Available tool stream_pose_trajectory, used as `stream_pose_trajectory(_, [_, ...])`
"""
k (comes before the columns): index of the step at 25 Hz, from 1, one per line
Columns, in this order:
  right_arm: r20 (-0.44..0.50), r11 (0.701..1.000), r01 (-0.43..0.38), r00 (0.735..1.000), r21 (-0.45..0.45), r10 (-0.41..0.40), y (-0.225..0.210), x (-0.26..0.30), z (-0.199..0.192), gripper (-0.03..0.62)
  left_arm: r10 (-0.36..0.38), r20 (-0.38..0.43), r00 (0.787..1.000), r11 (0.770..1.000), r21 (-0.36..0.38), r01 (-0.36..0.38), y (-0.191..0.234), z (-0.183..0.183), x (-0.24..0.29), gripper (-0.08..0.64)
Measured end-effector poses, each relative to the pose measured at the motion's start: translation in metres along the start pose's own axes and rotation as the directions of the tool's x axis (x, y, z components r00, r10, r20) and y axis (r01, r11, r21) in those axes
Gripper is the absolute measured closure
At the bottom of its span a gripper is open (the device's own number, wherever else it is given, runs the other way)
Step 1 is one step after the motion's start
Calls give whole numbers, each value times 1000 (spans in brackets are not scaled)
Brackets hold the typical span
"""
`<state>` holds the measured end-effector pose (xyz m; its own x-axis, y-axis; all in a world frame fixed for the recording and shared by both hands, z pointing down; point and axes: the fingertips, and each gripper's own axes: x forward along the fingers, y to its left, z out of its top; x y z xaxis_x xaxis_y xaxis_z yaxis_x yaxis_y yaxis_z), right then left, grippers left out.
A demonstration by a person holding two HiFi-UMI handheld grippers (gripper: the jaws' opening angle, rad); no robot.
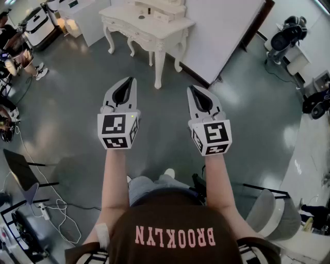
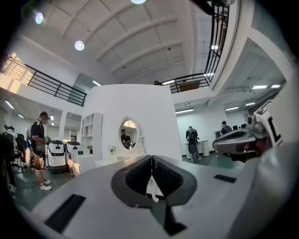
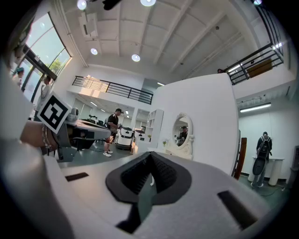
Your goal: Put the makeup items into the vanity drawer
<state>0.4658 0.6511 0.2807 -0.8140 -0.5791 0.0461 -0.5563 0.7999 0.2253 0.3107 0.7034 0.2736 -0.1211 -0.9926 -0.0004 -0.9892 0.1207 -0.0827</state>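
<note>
The white vanity table point(image 1: 147, 26) stands across the grey floor ahead of me, against a white partition. A few small items, too small to make out, lie on its top point(image 1: 143, 15). Its drawer front point(image 1: 135, 35) looks closed. I hold both grippers level over the floor, pointing at the vanity and well short of it. The left gripper point(image 1: 131, 80) is shut with nothing in it, and so is the right gripper point(image 1: 192, 88). In the left gripper view the jaws point(image 2: 152, 158) meet below the vanity's oval mirror point(image 2: 129, 134). The right gripper view shows its jaws point(image 3: 150, 154) together, with the mirror point(image 3: 182, 133) beyond.
A white partition wall point(image 1: 227, 31) backs the vanity. A white machine point(image 1: 38, 26) and people stand at the far left. Cables point(image 1: 51, 211) and a dark stand point(image 1: 20, 170) lie at my left. A white chair point(image 1: 270, 214) is at my right, a black chair point(image 1: 286, 33) at the far right.
</note>
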Motion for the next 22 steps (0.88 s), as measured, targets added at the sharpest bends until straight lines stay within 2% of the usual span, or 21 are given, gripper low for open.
stream_pose_trajectory(5, [35,1000,10,999,11,-11,-46,-4,3,598,6,1,1000,1000,30,-6,-29,7,21,554])
stream_pose_trajectory(8, [38,999,10,999,40,-11,-58,5,-7,598,11,-5,1000,999,40,-11,-30,6,35,554])
stream_pose_trajectory(14, [-11,999,-13,1000,31,13,-61,38,-32,598,40,-20,999,999,22,-39,-7,-6,62,554])
stream_pose_trajectory(18, [4,1000,-16,1000,18,16,-67,63,-34,598,21,-14,1000,1000,2,-21,4,-15,92,554])
stream_pose_trajectory(22, [1,1000,-1,1000,19,1,-76,114,-34,598,7,-25,1000,1000,-13,-7,37,-26,136,554])
